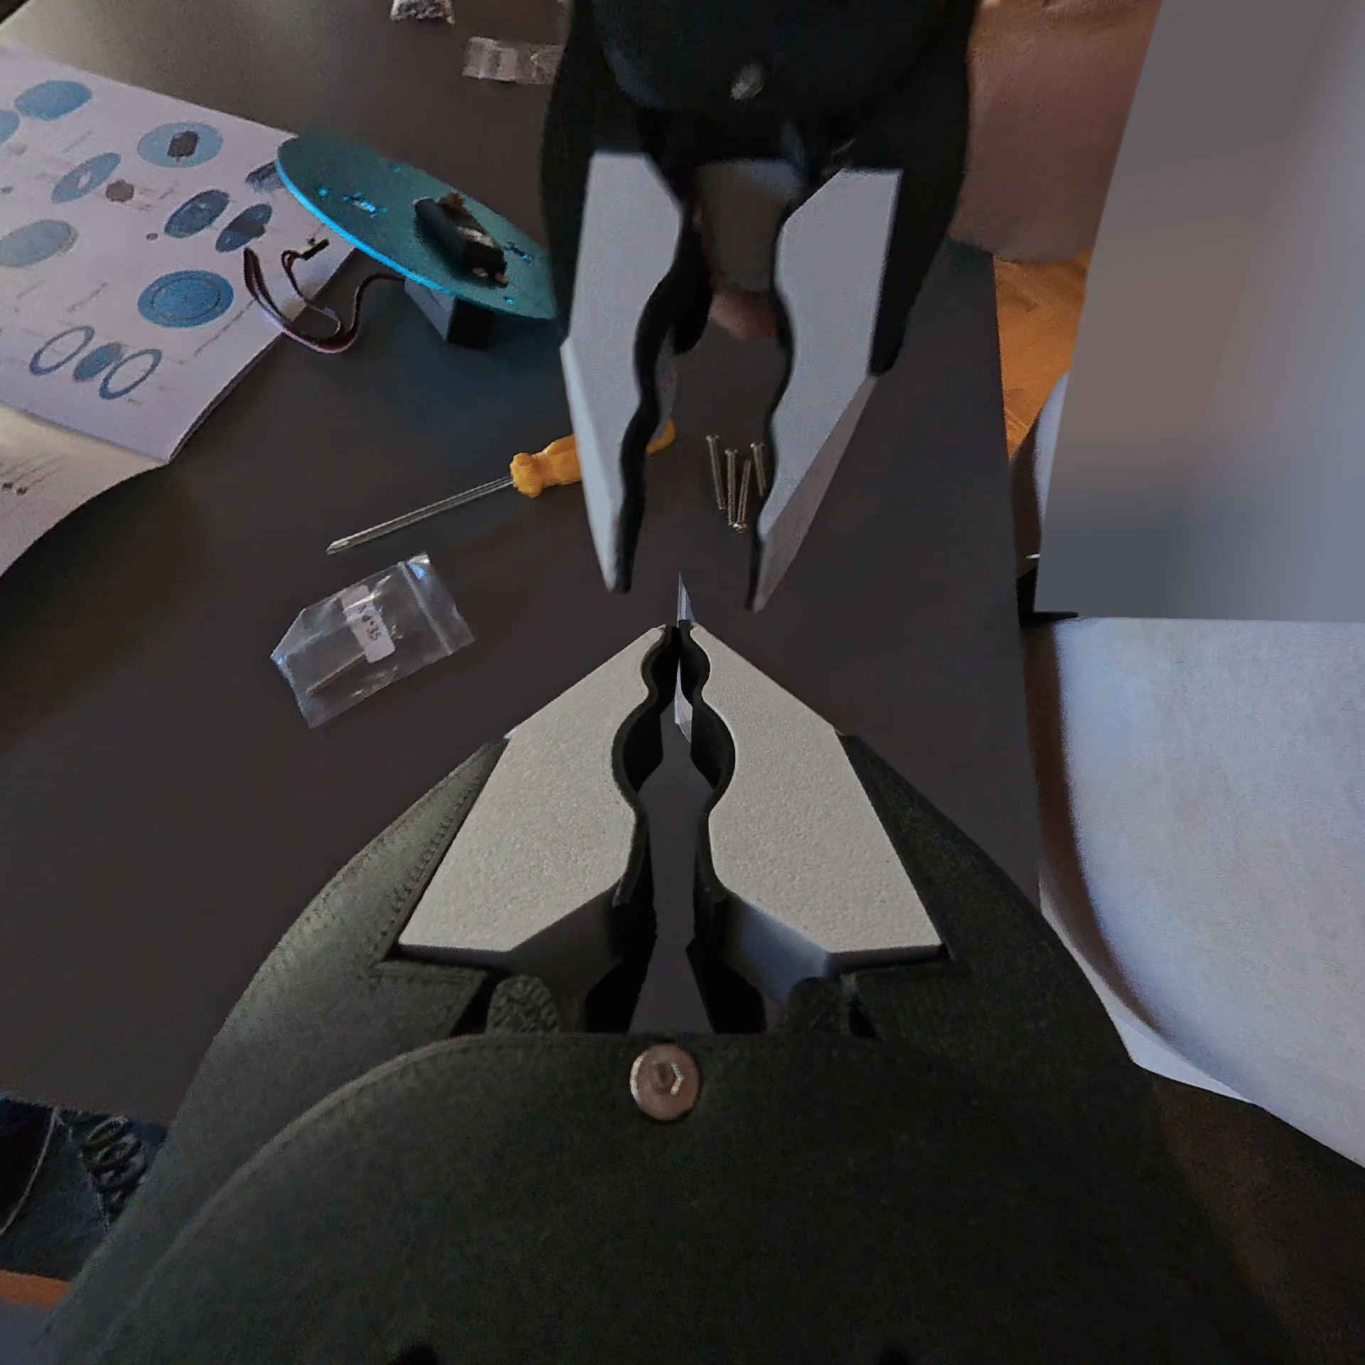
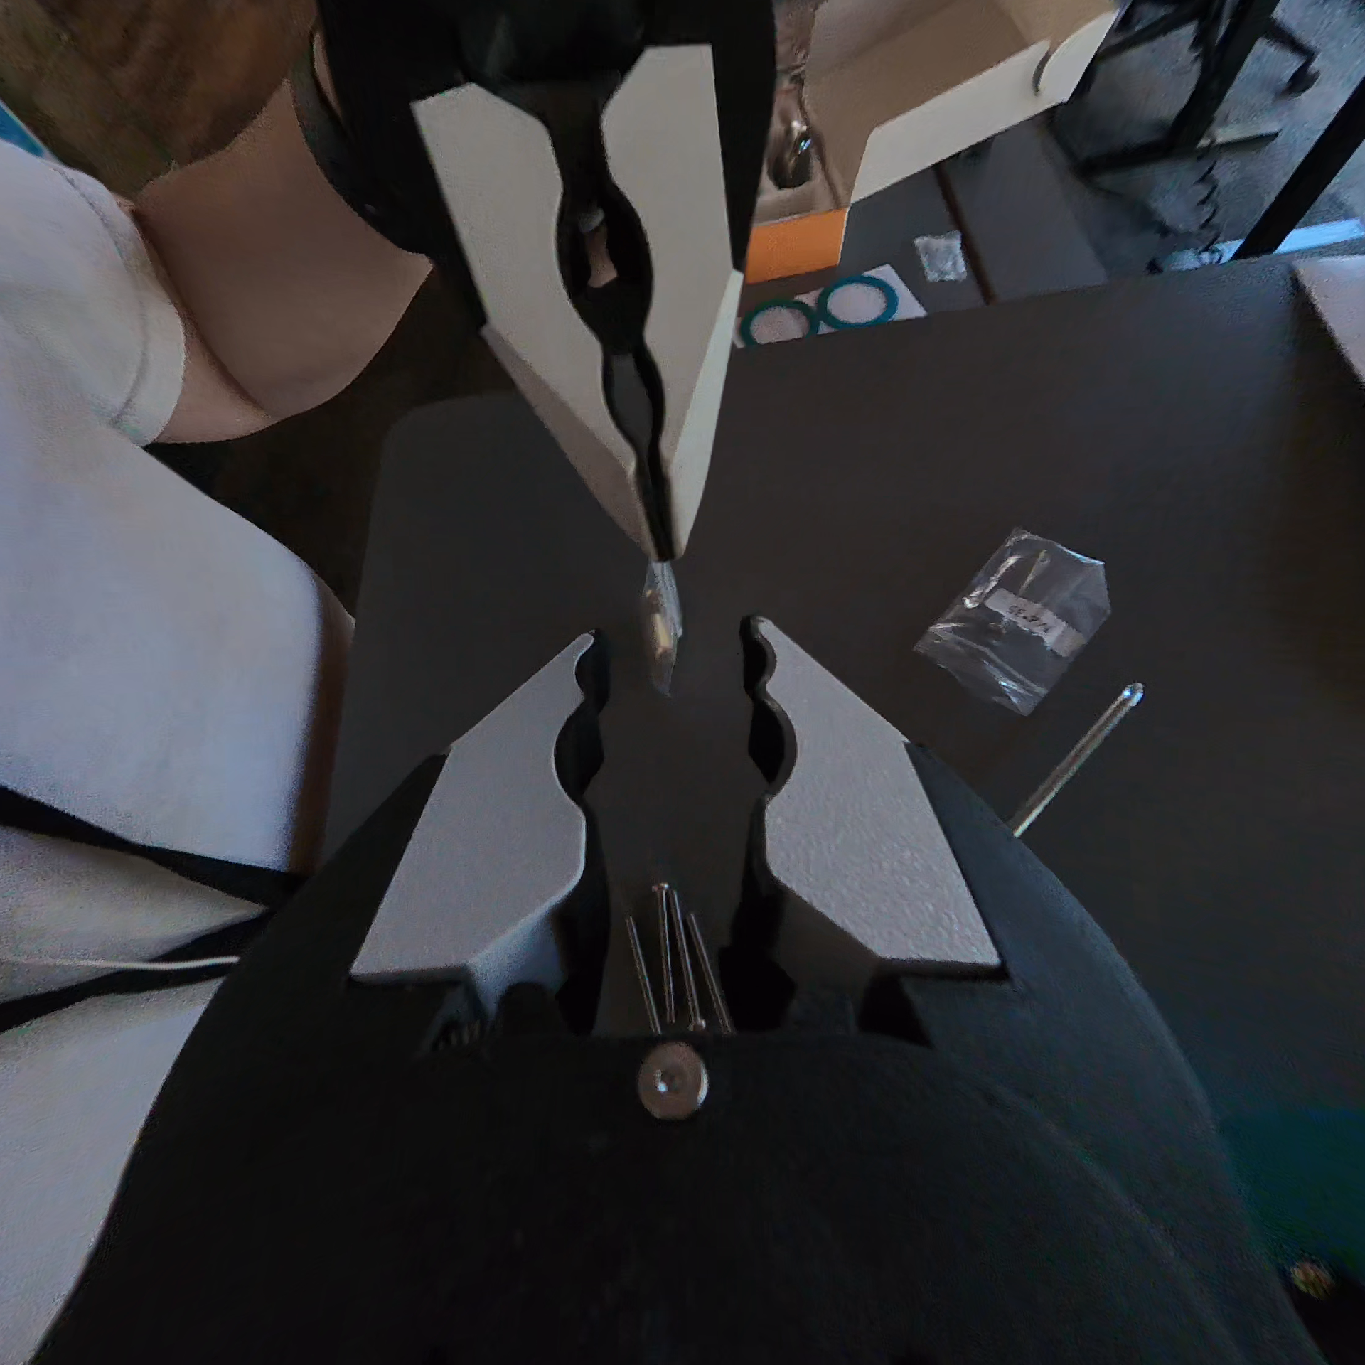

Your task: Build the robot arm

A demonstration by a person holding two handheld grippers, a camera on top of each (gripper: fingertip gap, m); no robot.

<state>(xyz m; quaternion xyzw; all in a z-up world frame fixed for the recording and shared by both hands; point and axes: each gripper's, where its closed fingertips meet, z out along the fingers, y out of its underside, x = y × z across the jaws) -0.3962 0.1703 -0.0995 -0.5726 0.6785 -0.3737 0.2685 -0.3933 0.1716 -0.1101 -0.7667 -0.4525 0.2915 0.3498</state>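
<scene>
Over the dark table (image 1: 458, 812), my left gripper (image 1: 678, 629) is pinched closed on a small clear bag (image 2: 661, 628), seen edge-on in the left wrist view; in the right wrist view the bag hangs from the left tips with something metallic inside. My right gripper (image 2: 672, 635) faces it tip to tip, fingers spread wide, holding nothing; the bag's lower end sits between its tips, and I can't tell if it touches either. Four long screws (image 1: 735, 480) lie side by side on the table under the right gripper. Yellow-handled screwdriver (image 1: 473, 491) lies just beside them, handle partly hidden by the right gripper. Second clear bag with a white label (image 1: 373, 639) lies flat near the screwdriver tip. Farther off: teal disc (image 1: 399, 221) propped on a block, wires (image 1: 310, 310), open booklet (image 1: 111, 244).
</scene>
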